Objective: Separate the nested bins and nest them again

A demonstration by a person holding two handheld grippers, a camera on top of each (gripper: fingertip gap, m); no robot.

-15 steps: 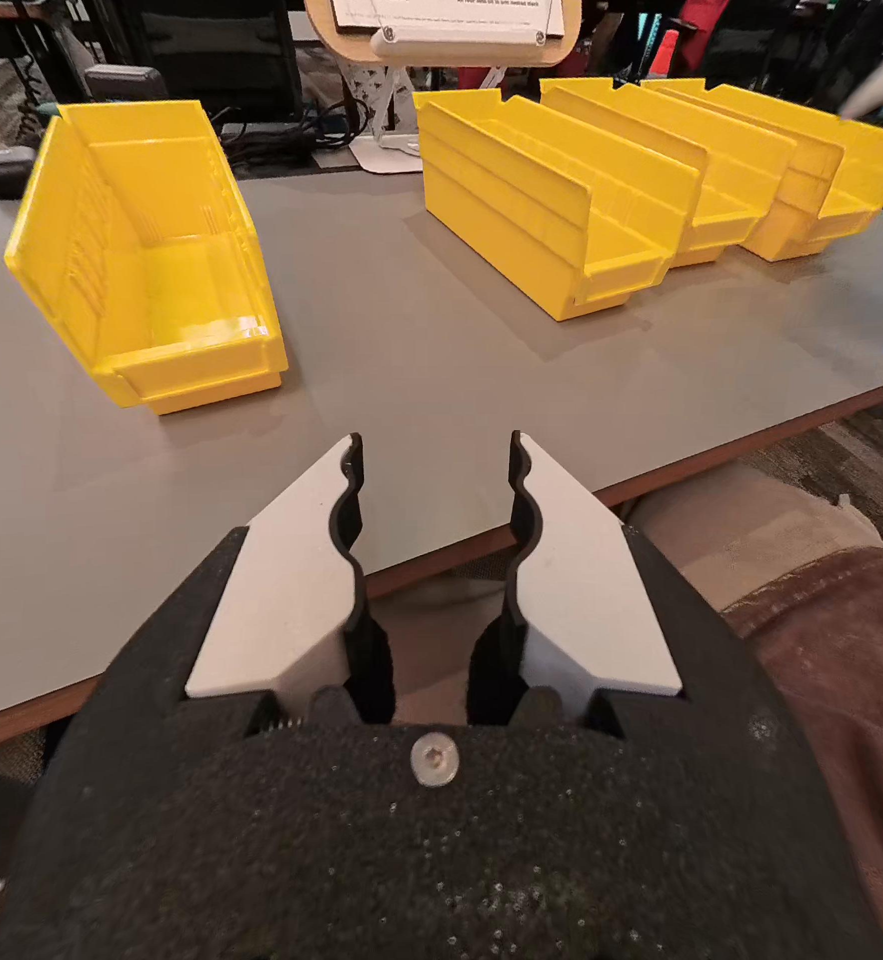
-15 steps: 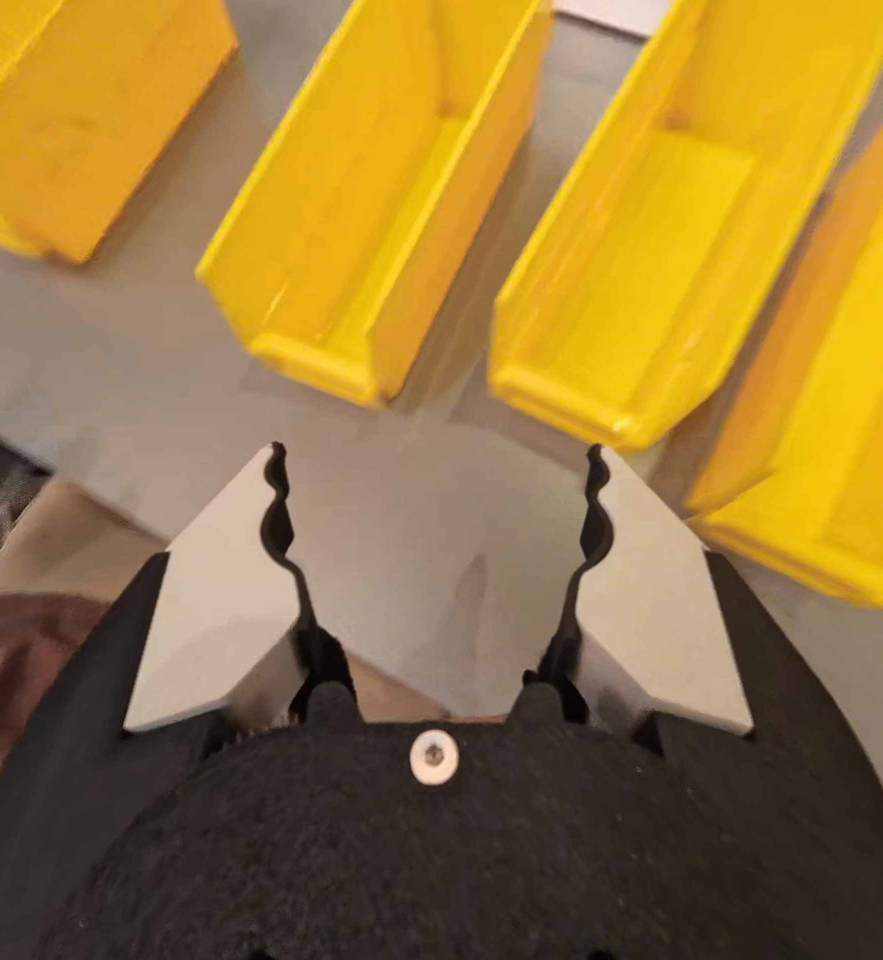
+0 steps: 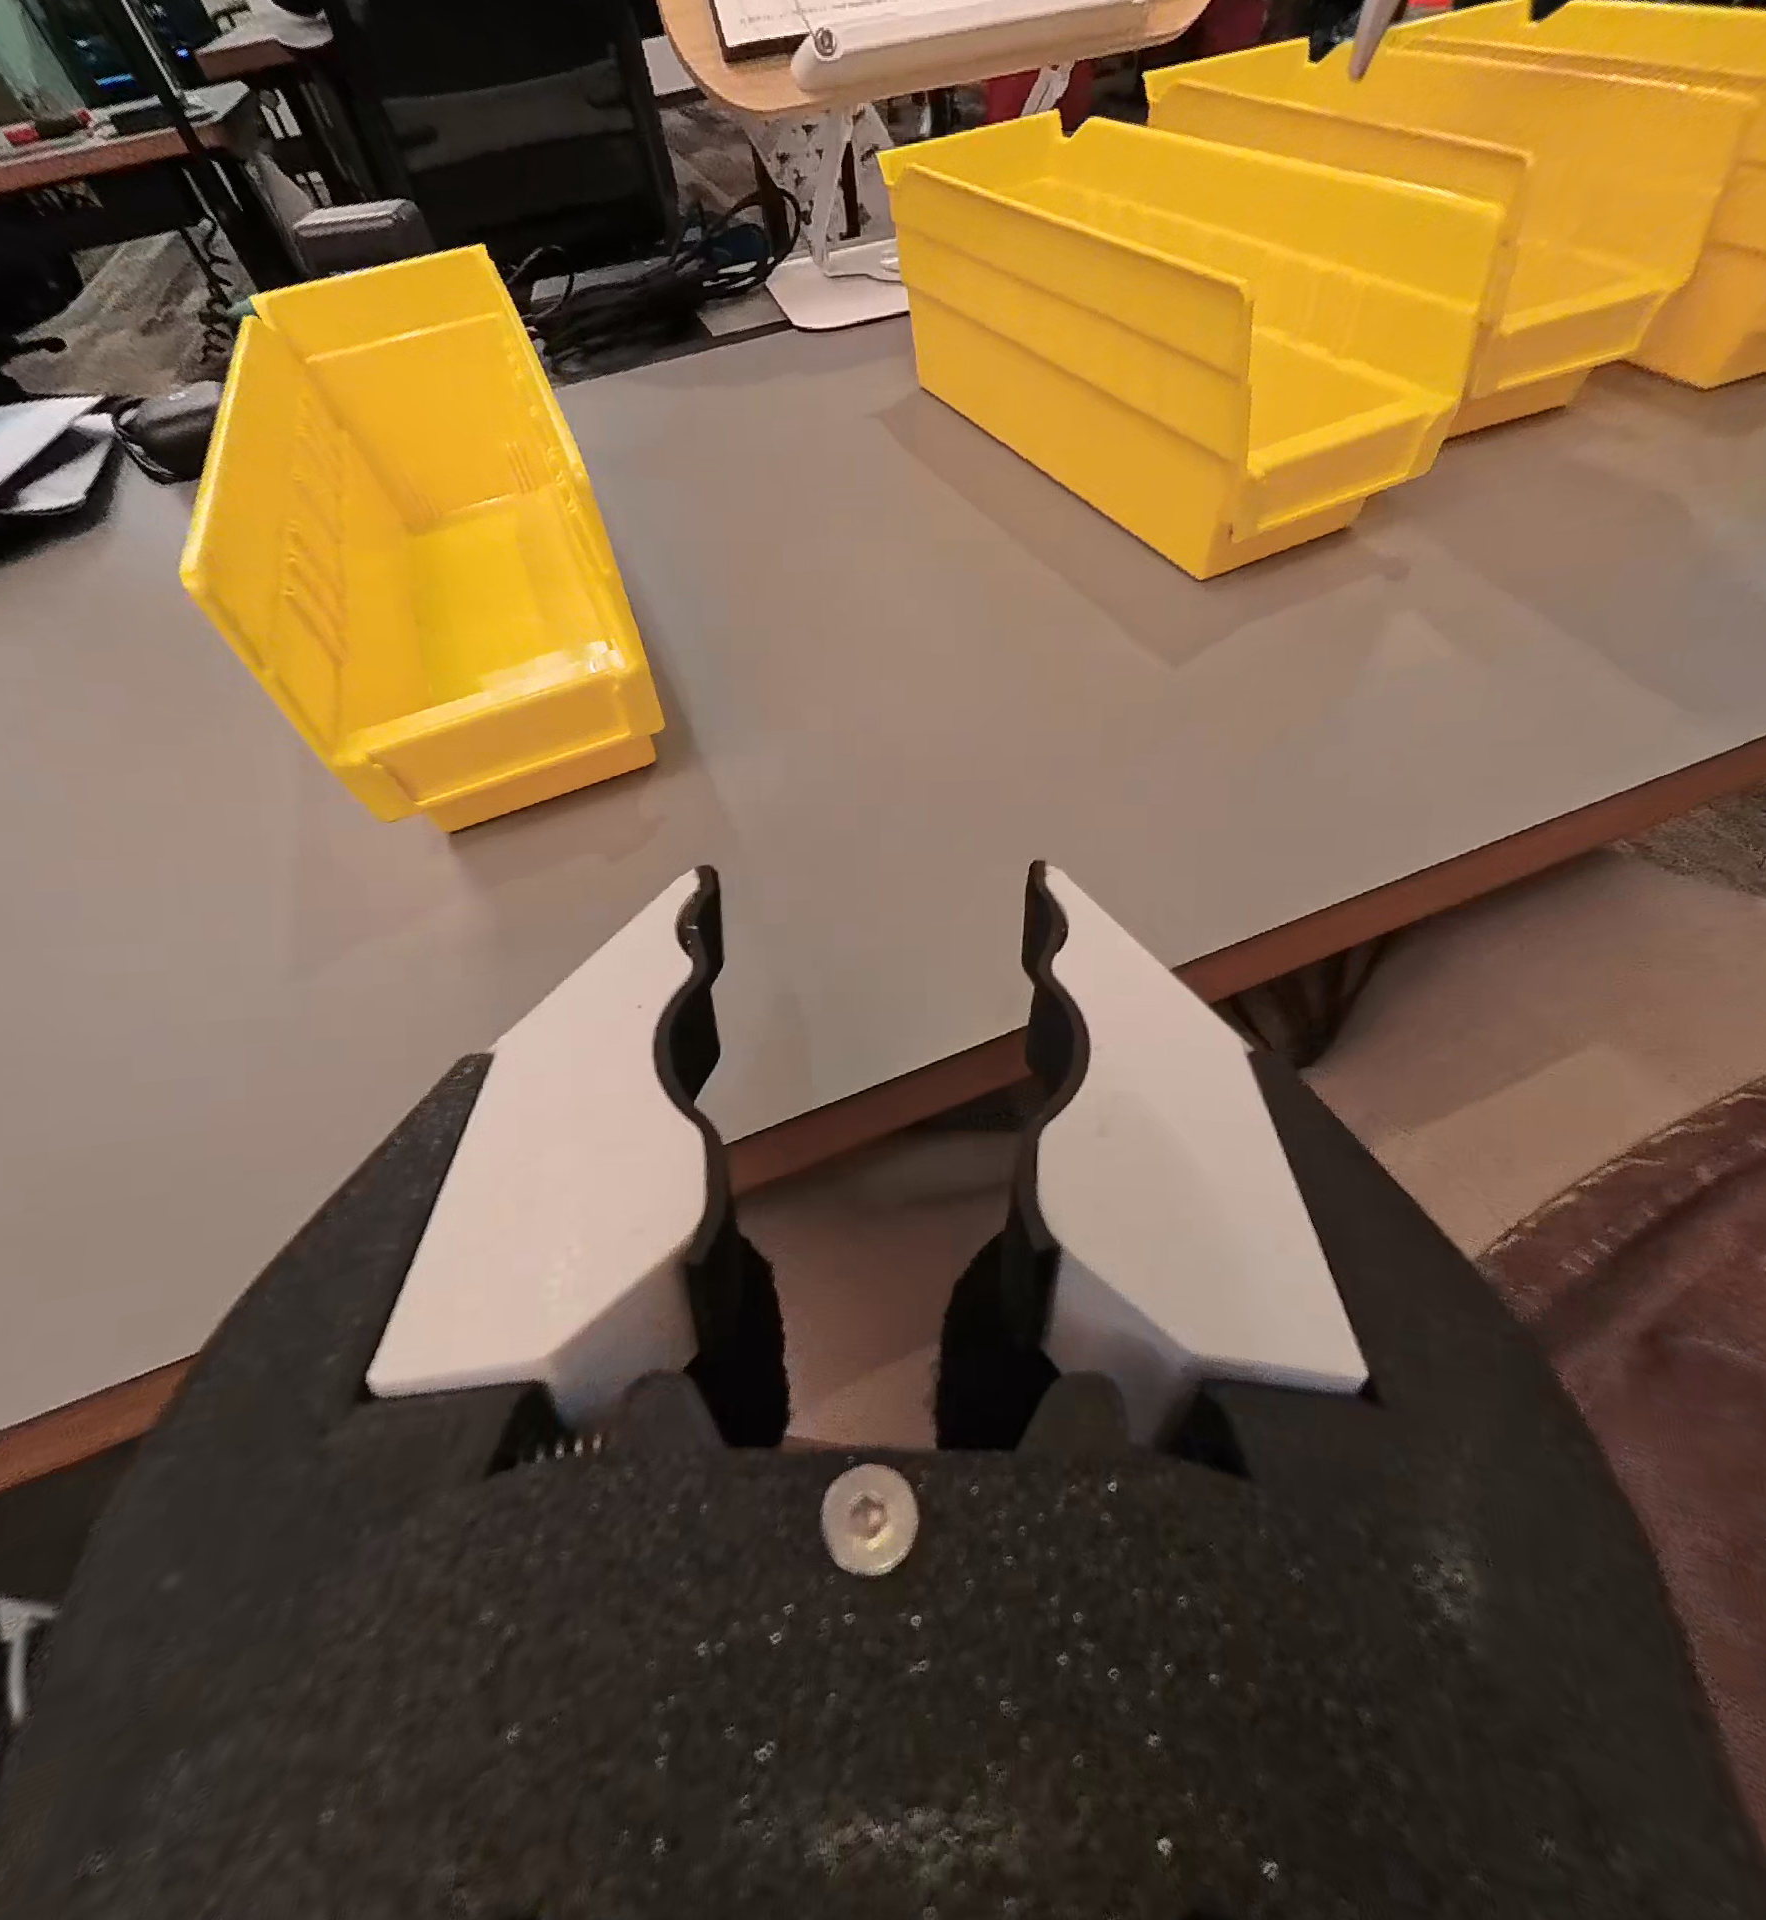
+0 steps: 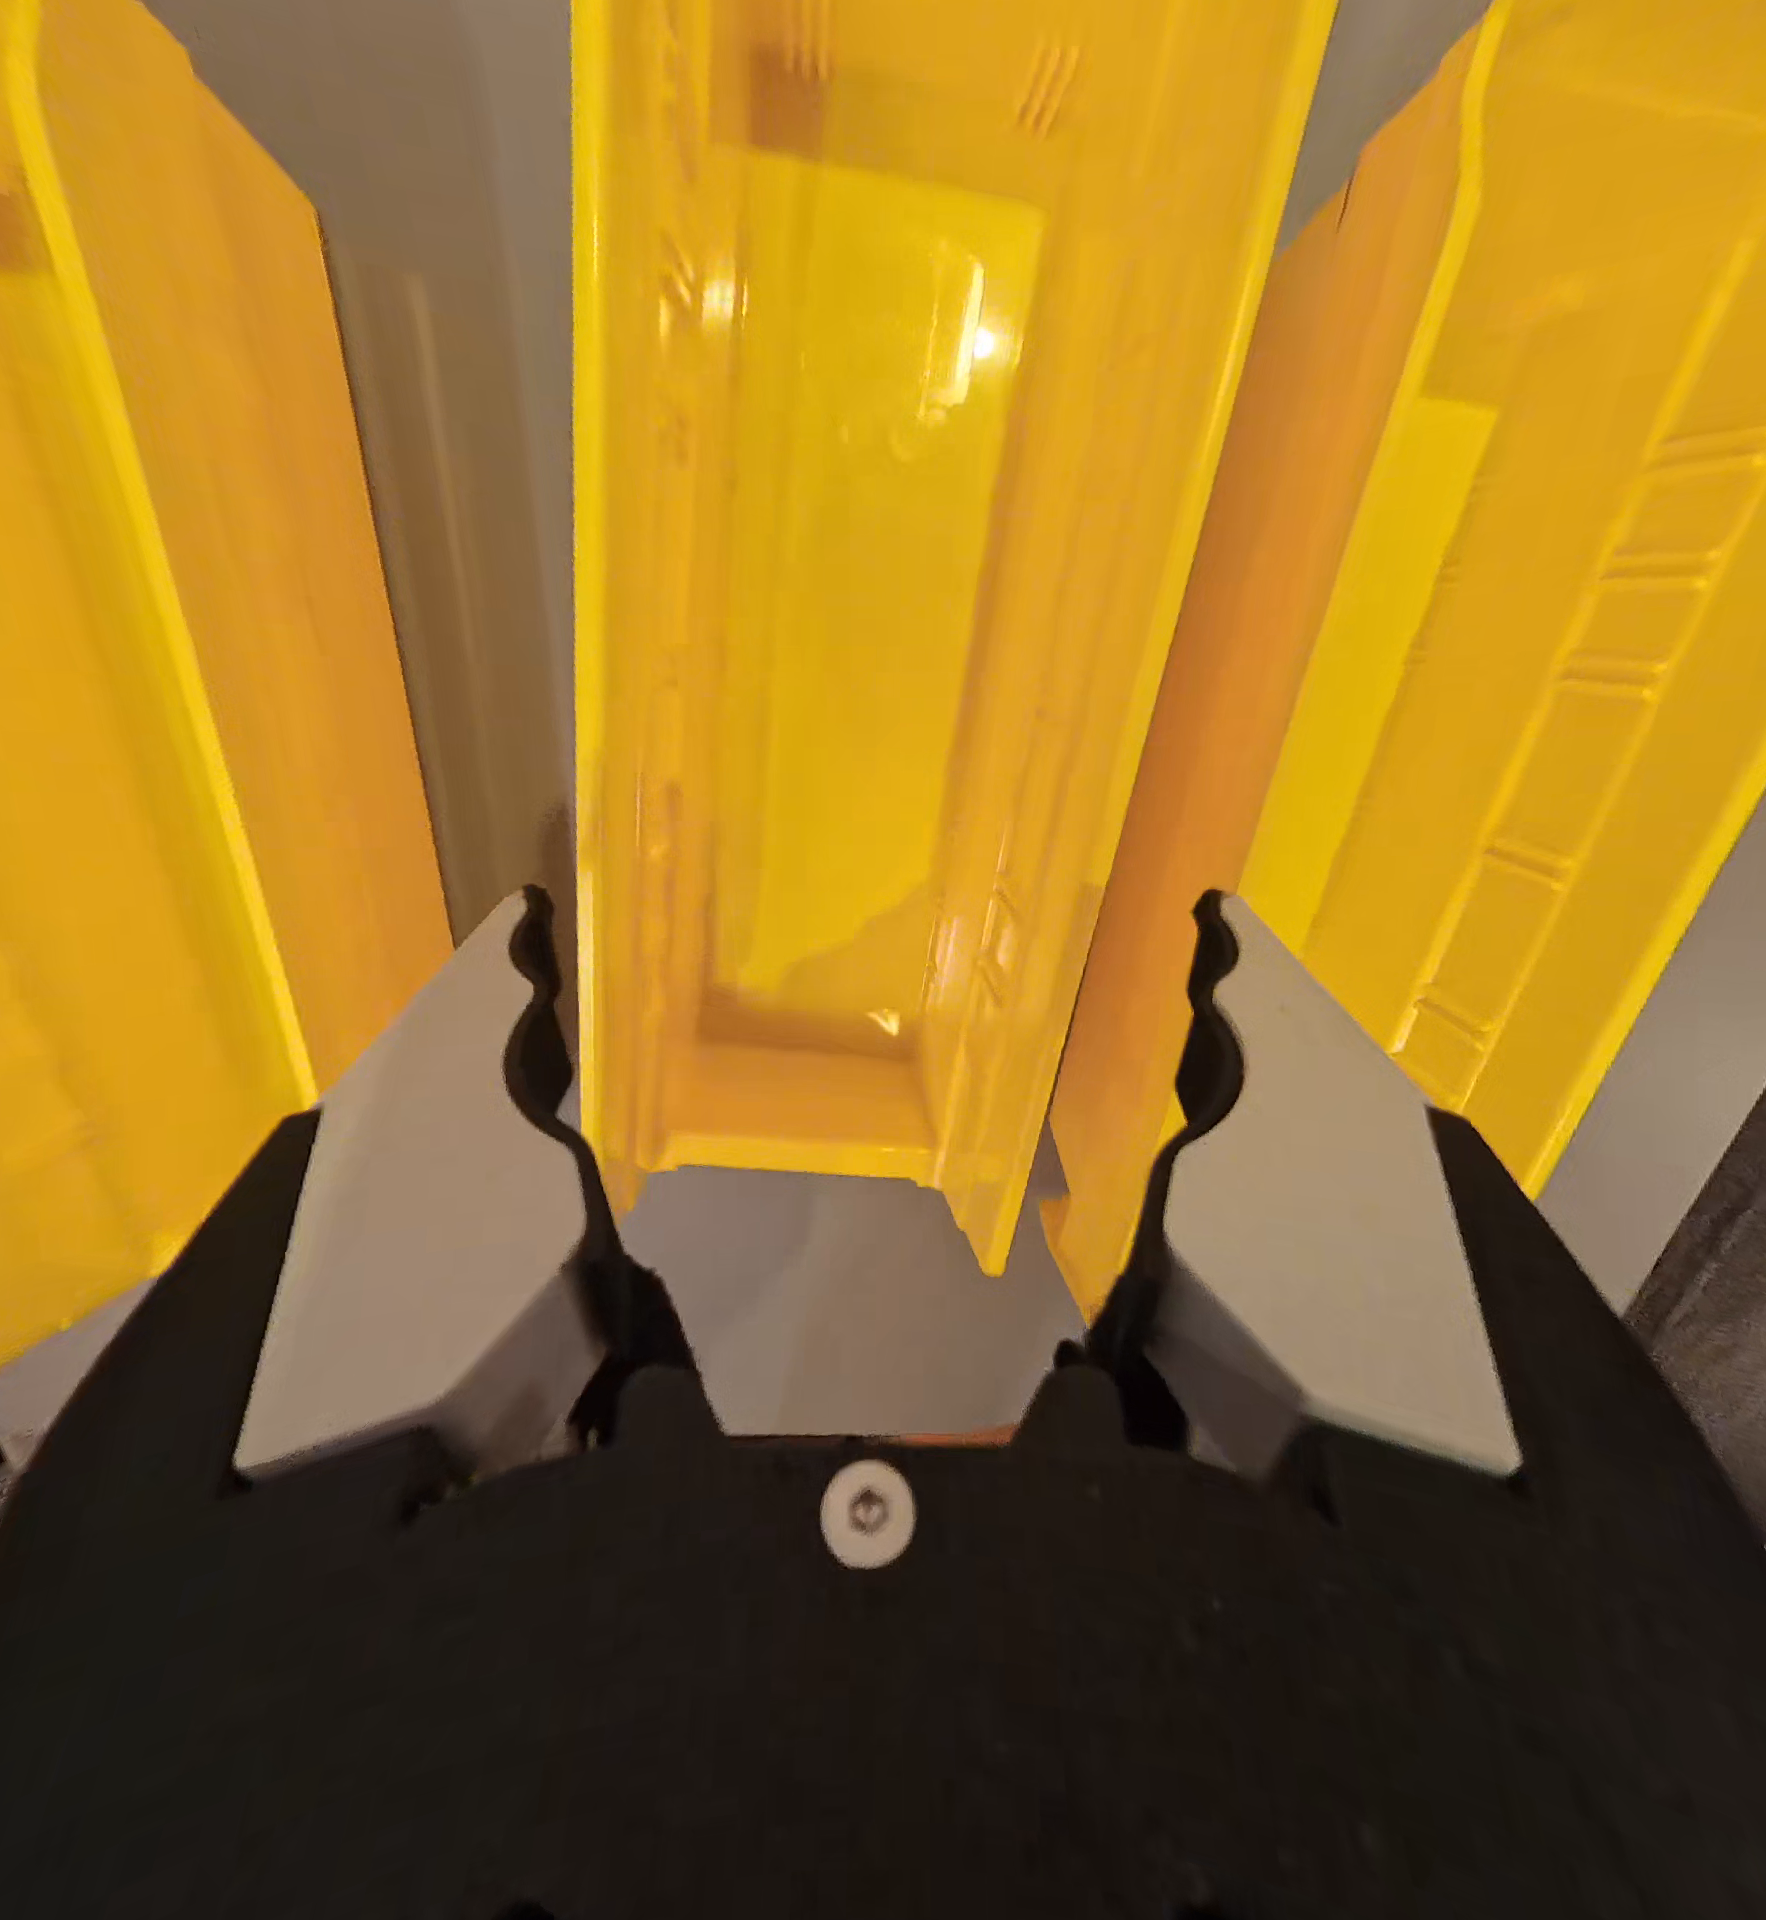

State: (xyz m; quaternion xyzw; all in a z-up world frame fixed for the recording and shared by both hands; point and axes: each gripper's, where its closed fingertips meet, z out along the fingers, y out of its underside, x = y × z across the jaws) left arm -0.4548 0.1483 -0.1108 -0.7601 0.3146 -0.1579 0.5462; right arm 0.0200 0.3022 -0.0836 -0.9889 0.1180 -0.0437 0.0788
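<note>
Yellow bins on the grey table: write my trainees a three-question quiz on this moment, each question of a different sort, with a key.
1. True or false: the left gripper is shut on the lone yellow bin.
2. Multiple choice: the right gripper's open jaws straddle the near end of (A) the middle bin, (B) the leftmost bin, (C) no bin.
3. Fill in: the bins stand on a ____ table.

Key: 1 false; 2 A; 3 grey.
</note>
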